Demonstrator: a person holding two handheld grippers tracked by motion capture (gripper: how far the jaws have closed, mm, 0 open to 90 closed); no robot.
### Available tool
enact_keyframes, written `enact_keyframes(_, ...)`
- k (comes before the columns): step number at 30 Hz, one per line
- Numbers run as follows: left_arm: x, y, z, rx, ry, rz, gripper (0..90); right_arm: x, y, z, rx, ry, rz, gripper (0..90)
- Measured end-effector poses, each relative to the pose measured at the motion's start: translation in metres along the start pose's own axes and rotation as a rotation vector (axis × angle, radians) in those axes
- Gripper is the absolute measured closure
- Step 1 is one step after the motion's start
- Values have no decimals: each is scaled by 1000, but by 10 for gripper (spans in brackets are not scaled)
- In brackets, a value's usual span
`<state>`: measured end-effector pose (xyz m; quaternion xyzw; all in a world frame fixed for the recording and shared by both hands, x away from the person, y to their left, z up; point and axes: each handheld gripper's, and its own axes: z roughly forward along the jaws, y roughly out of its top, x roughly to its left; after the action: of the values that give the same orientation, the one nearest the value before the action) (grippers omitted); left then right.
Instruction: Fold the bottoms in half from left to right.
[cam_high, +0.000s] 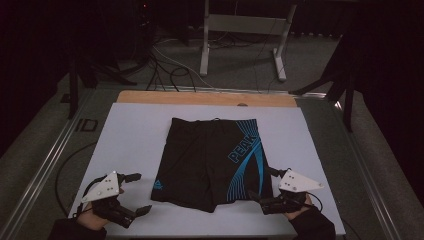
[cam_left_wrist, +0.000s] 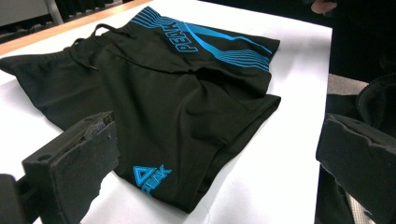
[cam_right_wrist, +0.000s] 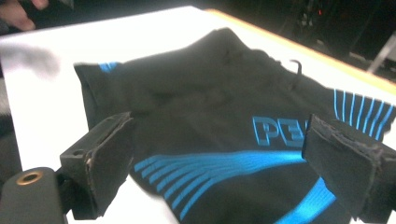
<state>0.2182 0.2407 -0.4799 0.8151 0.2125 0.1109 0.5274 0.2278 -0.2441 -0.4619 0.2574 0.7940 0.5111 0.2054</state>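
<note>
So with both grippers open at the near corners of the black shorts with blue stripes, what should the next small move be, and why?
Probably ease the right gripper forward so its open jaws close on the near hem of the black shorts with blue stripes. Its tips sit right at that hem, while the left gripper is also open but lies a little off the cloth on the white table. The shorts lie flat, ungrasped.

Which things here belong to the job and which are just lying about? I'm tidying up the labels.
In the job: shorts, left gripper, right gripper, both open at the leg hems, and the white table under them.

Lying about: cables and a metal frame on the floor beyond.
</note>
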Motion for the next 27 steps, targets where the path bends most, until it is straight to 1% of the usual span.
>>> enact_keyframes(5, 1, 6, 0, -1, -1, 8, 2, -3, 21, 6, -23, 9, -32, 94)
enact_keyframes(6, 1, 6, 0, -1, -1, 8, 2, -3, 21, 6, -23, 9, -32, 94)
enact_keyframes(8, 1, 8, -1, 4, 4, 12, 2, -4, 29, 10, -33, 18, -39, 94)
enact_keyframes(10, 1, 11, -2, 6, 2, 12, 2, -5, 37, 15, -29, 15, -46, 94)
enact_keyframes(11, 2, 14, -3, 5, 4, 14, 2, -6, 45, 20, -37, 22, -56, 94)
enact_keyframes(12, 2, 14, -3, 5, 4, 14, 2, -6, 45, 20, -37, 22, -56, 94)
enact_keyframes(13, 2, 15, -4, 6, 8, 16, 2, -8, 53, 26, -46, 28, -62, 94)
enact_keyframes(14, 2, 18, -5, 9, 11, 18, 2, -9, 57, 30, -46, 33, -66, 94)
enact_keyframes(15, 2, 18, -5, 9, 11, 18, 2, -9, 57, 30, -46, 33, -66, 94)
enact_keyframes(16, 2, 18, -5, 9, 11, 19, 2, -10, 60, 33, -47, 31, -74, 94)
enact_keyframes(17, 2, 20, -6, 15, 14, 25, 2, -11, 68, 40, -46, 40, -81, 94)
enact_keyframes(18, 2, 20, -6, 15, 14, 25, 3, -12, 71, 44, -45, 43, -87, 94)
enact_keyframes(21, 2, 22, -6, 15, 17, 28, 2, -14, 81, 55, -52, 51, -85, 94)
enact_keyframes(22, 3, 23, -7, 10, 18, 19, 2, -15, 84, 59, -53, 55, -87, 94)
enact_keyframes(23, 3, 23, -7, 11, 21, 19, 2, -15, 87, 63, -56, 55, -87, 94)
enact_keyframes(24, 3, 23, -7, 11, 21, 19, 2, -15, 87, 63, -56, 55, -87, 94)
enact_keyframes(25, 3, 23, -7, 14, 24, 20, 2, -16, 90, 66, -51, 60, -92, 94)
enact_keyframes(26, 4, 24, -7, 15, 27, 19, 2, -16, 96, 73, -55, 69, -93, 94)
enact_keyframes(27, 4, 25, -7, 16, 27, 18, 2, -16, 99, 77, -59, 68, -96, 94)
